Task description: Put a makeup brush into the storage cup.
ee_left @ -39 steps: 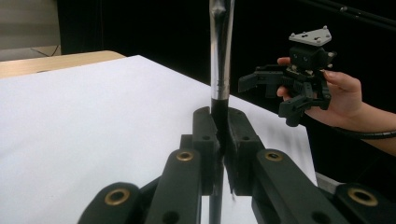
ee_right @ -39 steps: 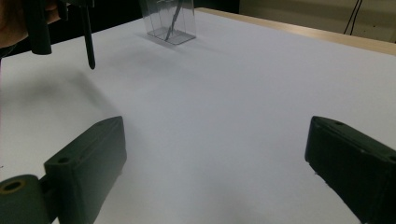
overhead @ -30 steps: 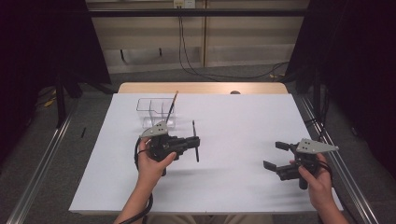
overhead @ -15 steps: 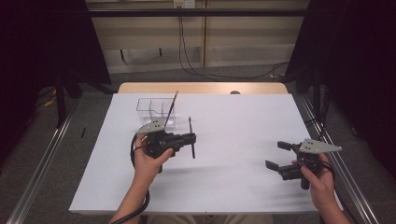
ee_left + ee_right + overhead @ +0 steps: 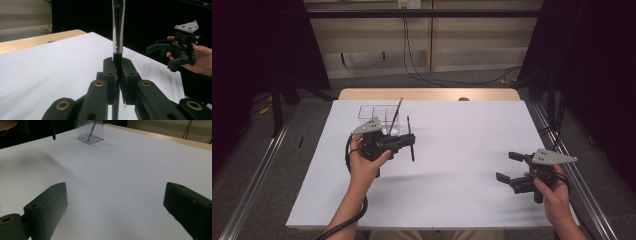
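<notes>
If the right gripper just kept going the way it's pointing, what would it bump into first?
Probably nothing close. The right gripper, jaws wide open, points across the bare white table. The first thing roughly ahead is the clear plastic holder at the far side, though it sits off to the left, so it might pass it.

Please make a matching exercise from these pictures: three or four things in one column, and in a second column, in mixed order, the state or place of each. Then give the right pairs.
Things:
1. left gripper
2. right gripper
3. clear box
4. thin black tool

States or places:
a. stands on the white sheet at the far left, with a thin stick leaning in it
b. jaws wide apart, nothing between them
c. upright, clamped between two black jaws
d. jaws shut on a slim handle

Pairs: 1-d, 2-b, 3-a, 4-c
</notes>
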`<state>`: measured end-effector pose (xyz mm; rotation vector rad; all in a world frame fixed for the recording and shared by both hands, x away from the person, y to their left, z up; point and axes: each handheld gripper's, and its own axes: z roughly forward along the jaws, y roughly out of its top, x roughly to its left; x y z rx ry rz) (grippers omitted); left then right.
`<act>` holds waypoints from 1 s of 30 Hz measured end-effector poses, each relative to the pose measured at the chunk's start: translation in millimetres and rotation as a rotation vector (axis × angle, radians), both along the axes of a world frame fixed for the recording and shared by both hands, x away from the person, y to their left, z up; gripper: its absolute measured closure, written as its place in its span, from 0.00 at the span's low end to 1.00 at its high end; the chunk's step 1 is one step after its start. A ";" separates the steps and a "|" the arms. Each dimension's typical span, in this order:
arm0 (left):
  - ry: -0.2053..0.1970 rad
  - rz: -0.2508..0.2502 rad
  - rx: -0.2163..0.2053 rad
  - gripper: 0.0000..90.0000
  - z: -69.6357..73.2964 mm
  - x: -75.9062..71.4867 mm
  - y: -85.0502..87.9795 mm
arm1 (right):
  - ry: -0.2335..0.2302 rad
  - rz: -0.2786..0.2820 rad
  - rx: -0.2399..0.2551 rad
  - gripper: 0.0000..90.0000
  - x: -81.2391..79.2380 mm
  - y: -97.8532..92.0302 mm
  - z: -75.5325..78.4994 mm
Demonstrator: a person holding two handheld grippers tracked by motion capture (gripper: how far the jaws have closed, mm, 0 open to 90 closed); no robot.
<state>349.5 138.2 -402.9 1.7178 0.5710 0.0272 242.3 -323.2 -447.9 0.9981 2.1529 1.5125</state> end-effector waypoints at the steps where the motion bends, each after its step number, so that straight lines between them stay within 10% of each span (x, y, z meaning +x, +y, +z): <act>1: 0.000 0.002 -0.002 0.93 0.5 0.7 0.5 | -0.001 0.002 0.003 0.06 -0.1 0.0 0.0; 30: -0.035 0.062 0.028 0.93 22.2 26.4 4.0 | -0.003 0.010 0.001 0.06 -0.2 0.9 -0.5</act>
